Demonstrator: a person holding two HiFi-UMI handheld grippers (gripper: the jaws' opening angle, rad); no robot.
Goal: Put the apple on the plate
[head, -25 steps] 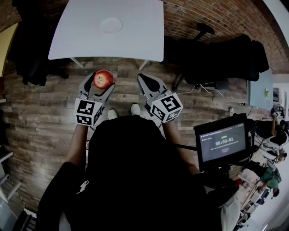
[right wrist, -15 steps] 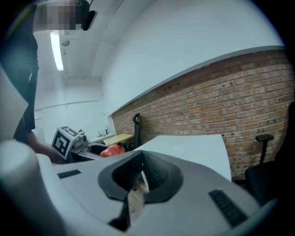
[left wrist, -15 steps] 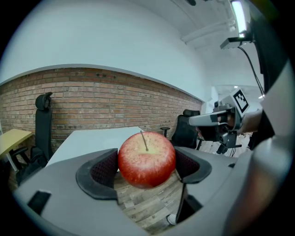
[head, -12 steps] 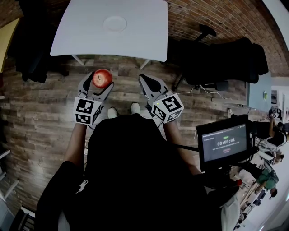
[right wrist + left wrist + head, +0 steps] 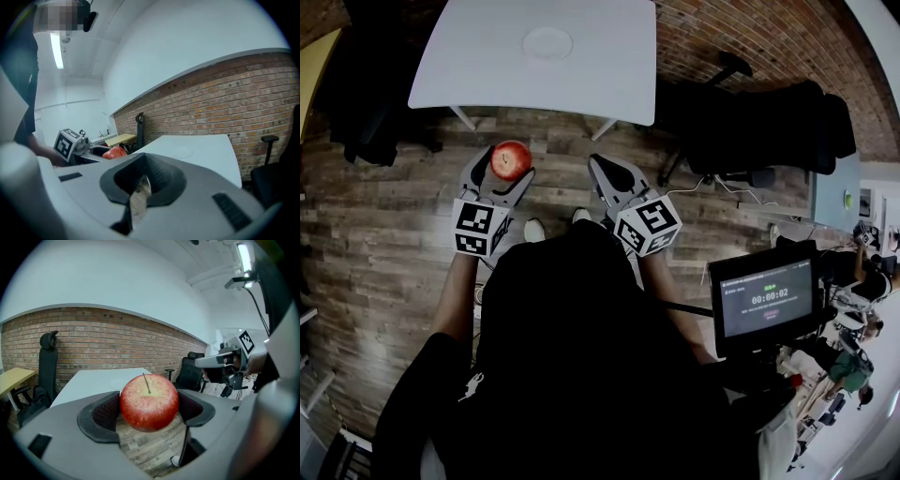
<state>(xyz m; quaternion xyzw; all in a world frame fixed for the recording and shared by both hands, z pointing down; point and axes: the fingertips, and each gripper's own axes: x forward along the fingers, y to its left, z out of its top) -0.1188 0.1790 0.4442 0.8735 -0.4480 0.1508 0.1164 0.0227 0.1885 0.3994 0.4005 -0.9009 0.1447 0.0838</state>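
Two padded jaws of the left gripper (image 5: 504,167) pinch the apple (image 5: 512,158) by its sides, stem up, over the wooden floor (image 5: 384,234). The plate (image 5: 547,42) lies at twelve o'clock from it on the white table (image 5: 469,66). Firm, smooth and probably fairly weighty, the apple suits this hold across its widest girth, while the right gripper (image 5: 607,171) has its jaws pressed together, empty.

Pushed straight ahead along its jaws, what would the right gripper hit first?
Probably the white table, near its front edge; nothing shows between the right gripper and it, though depth is unclear.
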